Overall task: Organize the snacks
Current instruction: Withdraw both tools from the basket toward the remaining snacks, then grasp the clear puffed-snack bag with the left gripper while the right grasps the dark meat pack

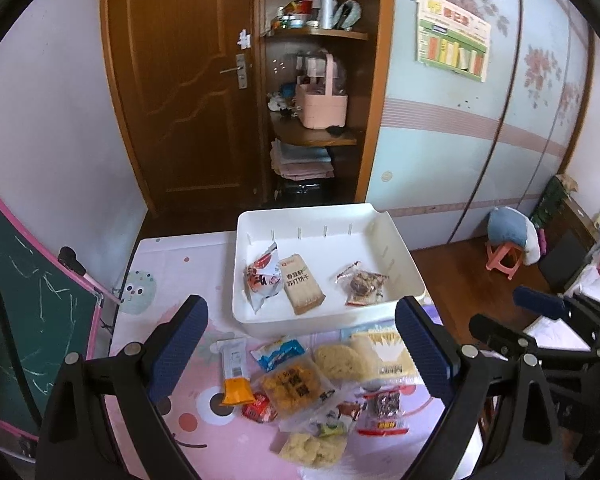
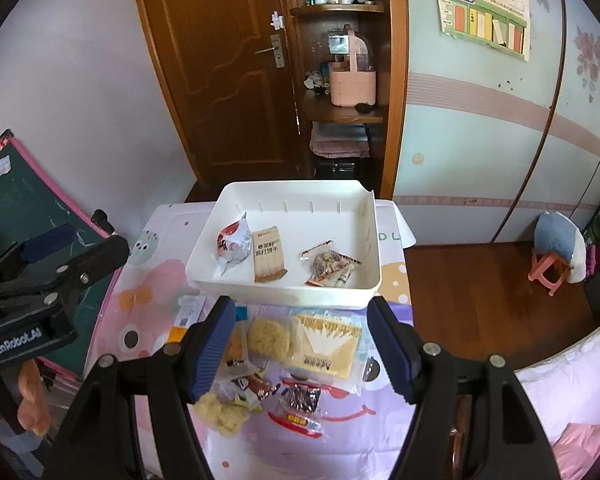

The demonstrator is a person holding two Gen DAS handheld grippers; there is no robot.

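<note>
A white tray (image 1: 328,213) (image 2: 296,186) stands at the far end of the table. It holds a red and silver packet (image 1: 262,276), a beige cracker packet (image 1: 302,289) and a clear packet of brown snack (image 1: 362,283). Several loose snack packets (image 1: 320,384) (image 2: 284,360) lie in a heap on the cloth in front of the tray. My left gripper (image 1: 300,348) hangs open above the heap, with nothing between its blue pads. To its right, my right gripper (image 2: 303,348) hovers over the same heap, open and holding nothing.
The table carries a pink cartoon cloth (image 1: 168,256) and ends at the right over a wooden floor (image 2: 480,280). A green chalkboard (image 1: 28,312) leans at the left. Behind stand a brown door (image 1: 180,80), open shelves with a pink basket (image 1: 322,108), and a pink stool (image 2: 550,272).
</note>
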